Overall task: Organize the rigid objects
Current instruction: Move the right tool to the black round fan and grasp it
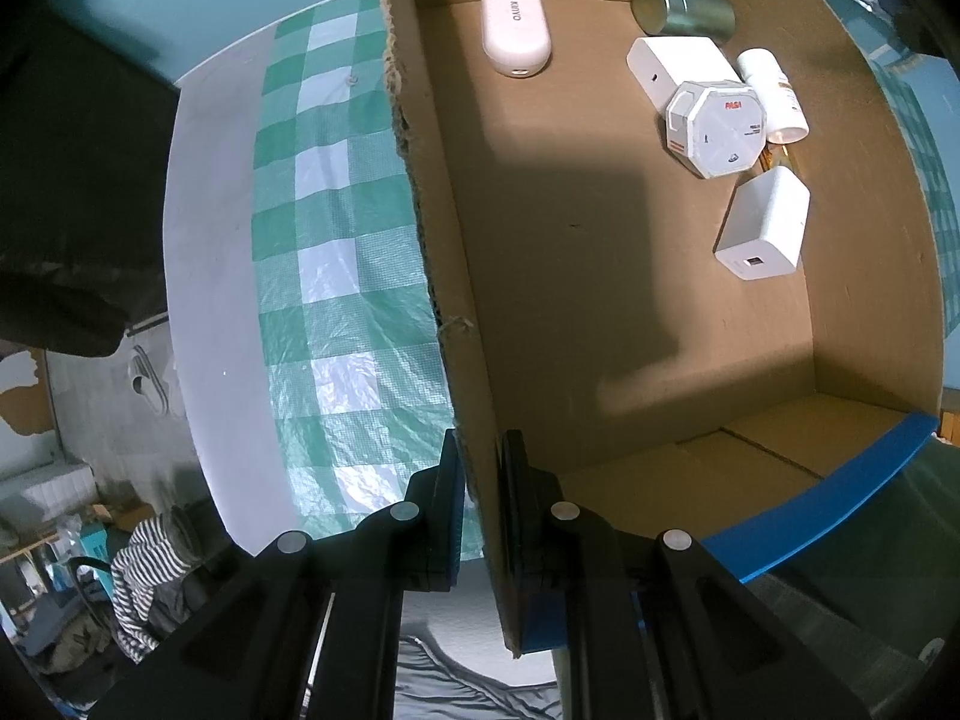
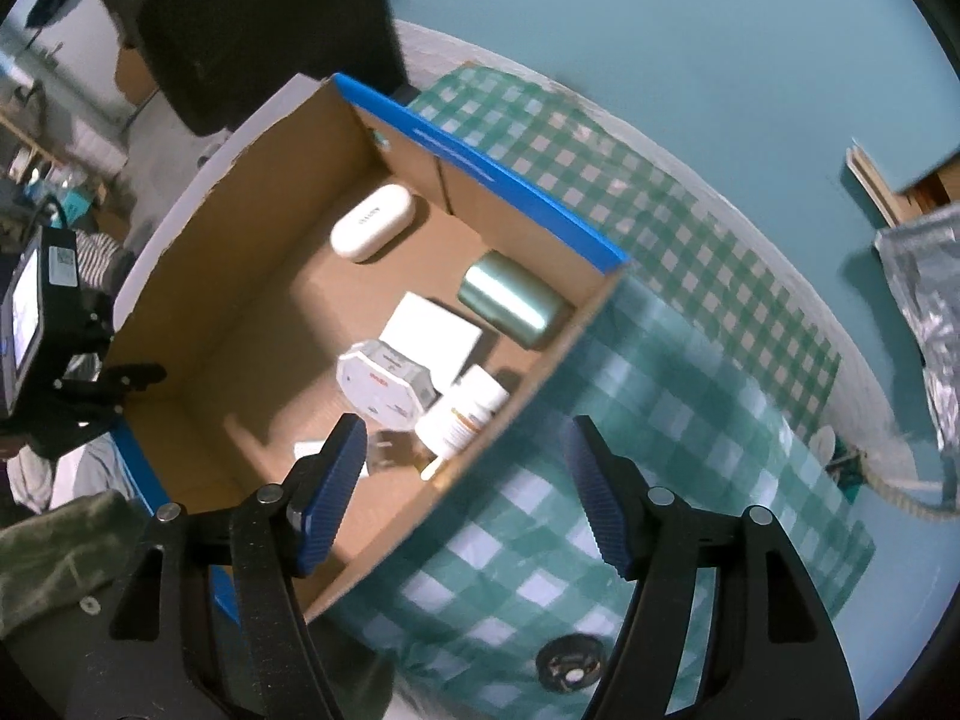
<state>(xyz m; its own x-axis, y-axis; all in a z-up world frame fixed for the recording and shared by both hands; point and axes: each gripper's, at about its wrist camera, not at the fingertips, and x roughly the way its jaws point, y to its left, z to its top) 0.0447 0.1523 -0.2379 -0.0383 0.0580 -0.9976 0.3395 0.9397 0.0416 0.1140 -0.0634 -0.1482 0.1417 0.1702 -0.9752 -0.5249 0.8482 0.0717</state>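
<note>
A cardboard box (image 1: 444, 240) with blue edges holds several rigid objects: a white oval case (image 1: 515, 29), a green metal tin (image 1: 684, 7), a white block (image 1: 681, 69), a white octagonal box (image 1: 717, 127), a white pill bottle (image 1: 774, 96) and a white charger (image 1: 763, 225). My left gripper (image 1: 480, 480) is shut on the box's left wall. My right gripper (image 2: 465, 480) is open and empty, above the box's near right wall (image 2: 528, 414). The case (image 2: 372, 222), tin (image 2: 510, 300), octagonal box (image 2: 384, 384) and bottle (image 2: 462, 414) show in the right wrist view.
The box sits on a green-and-white checked cloth (image 1: 336, 276) over a white table (image 1: 204, 240). A small dark round object (image 2: 570, 666) lies on the cloth near the front. A silver bag (image 2: 924, 300) is at the right. Clutter lies on the floor at the left.
</note>
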